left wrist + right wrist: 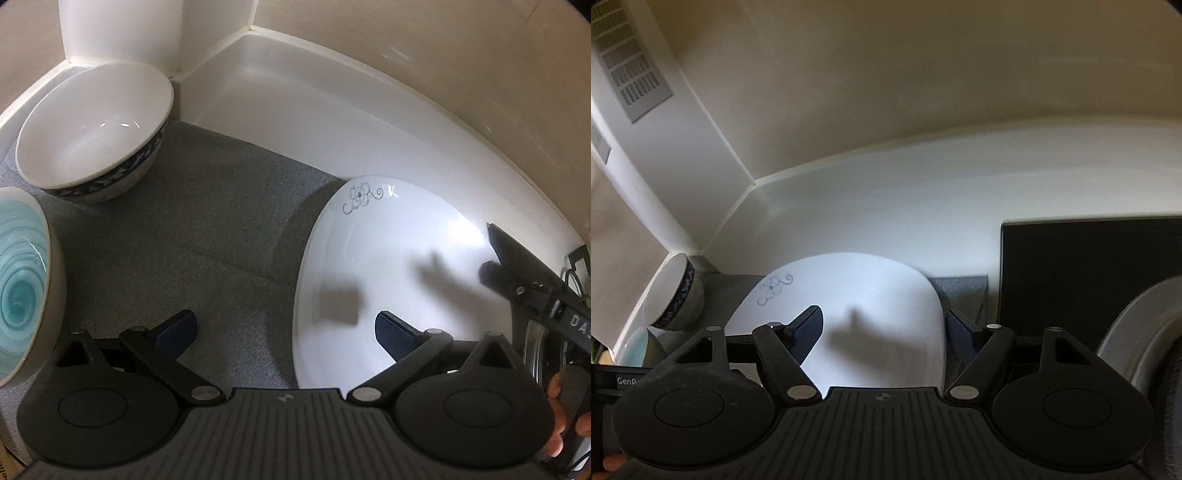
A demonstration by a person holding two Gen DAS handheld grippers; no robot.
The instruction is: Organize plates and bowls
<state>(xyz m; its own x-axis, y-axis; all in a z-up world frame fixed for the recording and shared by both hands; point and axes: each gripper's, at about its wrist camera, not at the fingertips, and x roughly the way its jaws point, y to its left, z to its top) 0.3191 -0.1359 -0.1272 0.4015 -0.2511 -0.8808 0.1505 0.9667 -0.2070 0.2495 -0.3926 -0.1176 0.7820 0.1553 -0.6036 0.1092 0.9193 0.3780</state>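
A white plate (pixel 388 266) with a small flower drawing lies on the grey mat (pixel 203 240). My left gripper (pixel 284 328) hangs open above the plate's left edge, with one finger over the mat and the other over the plate. From the right, a finger (pixel 498 243) of my right gripper reaches over the plate's far side. In the right wrist view the plate (pixel 849 295) spans the gap of my right gripper (pixel 884 325). That gripper is open, and I see neither pad pressing on the plate. A white bowl with a blue band (pixel 92 129) and a teal swirl bowl (pixel 22 284) stand left.
A white counter (pixel 332 110) meets cream walls in a corner behind the mat. A black flat slab (pixel 1089 277) and a round metal pan or lid (pixel 1137 332) are to the right of the plate. A vent grille (pixel 628 66) is on the left wall. A person's fingers (pixel 561 417) hold the right gripper.
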